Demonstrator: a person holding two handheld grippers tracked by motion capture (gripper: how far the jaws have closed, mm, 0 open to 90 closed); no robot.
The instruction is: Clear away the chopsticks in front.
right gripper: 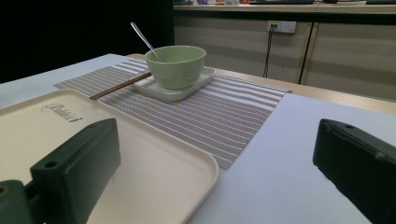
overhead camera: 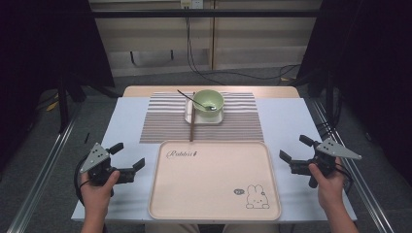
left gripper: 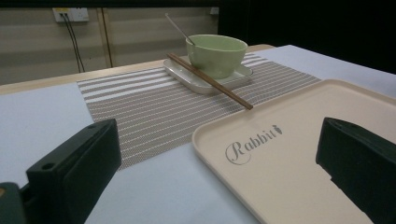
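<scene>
A green bowl (overhead camera: 209, 102) with a metal spoon (overhead camera: 192, 99) in it stands on a small white square plate (overhead camera: 203, 118) on a striped placemat (overhead camera: 160, 121). Brown chopsticks (overhead camera: 192, 122) lean from the plate onto the mat. A cream tray (overhead camera: 194, 194) with a rabbit print lies in front. My left gripper (overhead camera: 128, 156) is open left of the tray, held by a hand, nothing between its jaws. My right gripper (overhead camera: 295, 148) is open right of the tray. The bowl (left gripper: 217, 55) and chopsticks (left gripper: 210, 80) lie ahead in the left gripper view, and the bowl (right gripper: 176, 65) in the right gripper view.
The table (overhead camera: 286, 121) has a pale cover with a wooden strip at the far edge. Metal rails (overhead camera: 43, 165) run along both sides on the floor. Cables (overhead camera: 233, 73) trail behind the table by a wall with a socket.
</scene>
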